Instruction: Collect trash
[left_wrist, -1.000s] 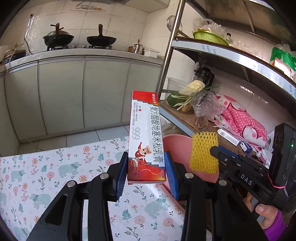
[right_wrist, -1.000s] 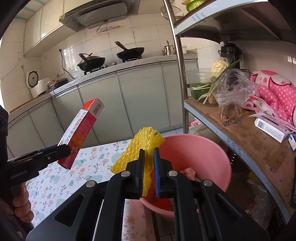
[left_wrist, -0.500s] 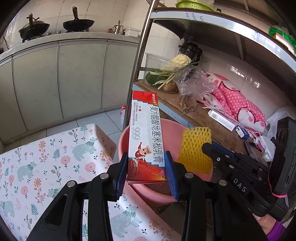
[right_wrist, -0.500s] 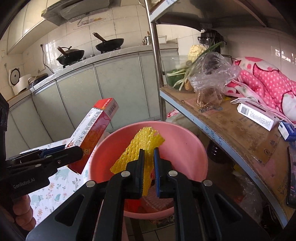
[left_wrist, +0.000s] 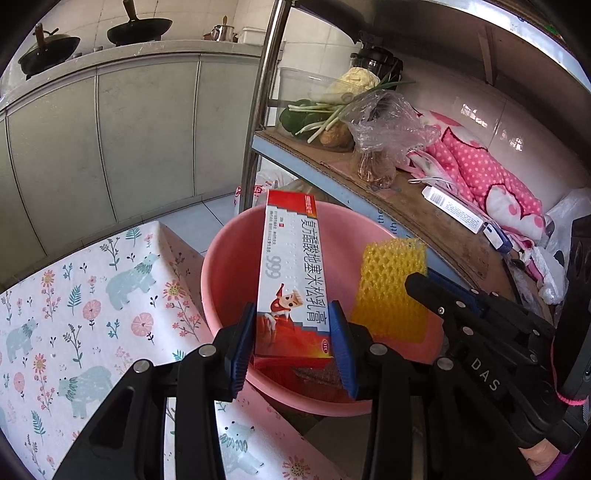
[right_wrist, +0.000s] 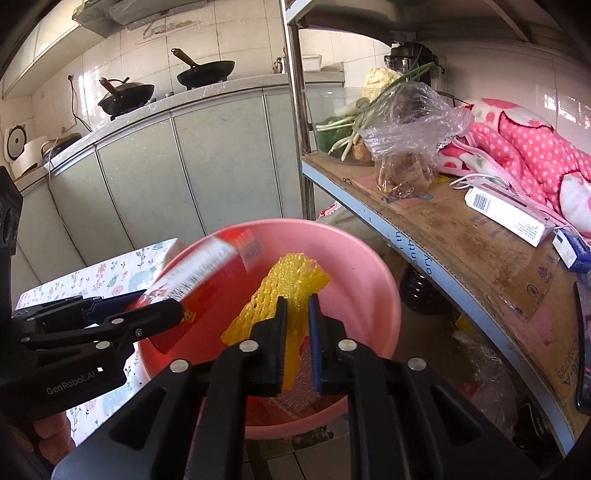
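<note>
A red and white medicine box (left_wrist: 291, 266) stands upright in my left gripper (left_wrist: 293, 332), which is shut on its lower end above the pink basin (left_wrist: 221, 258). In the right wrist view the box (right_wrist: 207, 273) looks blurred over the basin's (right_wrist: 362, 266) left side. My right gripper (right_wrist: 297, 306) holds a yellow foam net (right_wrist: 288, 280) over the basin's middle. Its jaws are opening, and the net still fills the narrow gap between the pads. From the left wrist view the net (left_wrist: 388, 288) hangs just right of the box. Some trash lies on the basin's bottom.
A table with a floral bear cloth (left_wrist: 92, 295) lies left of the basin. A metal shelf (right_wrist: 461, 236) on the right carries a plastic bag (right_wrist: 406, 122), vegetables, a pink dotted cloth (right_wrist: 524, 147) and a white carton (right_wrist: 506, 214). Its steel post (left_wrist: 258, 110) rises behind the basin.
Both grippers came forward and down from above the table's edge to over the basin. The right jaws have parted slightly around the net. The box is still gripped.
</note>
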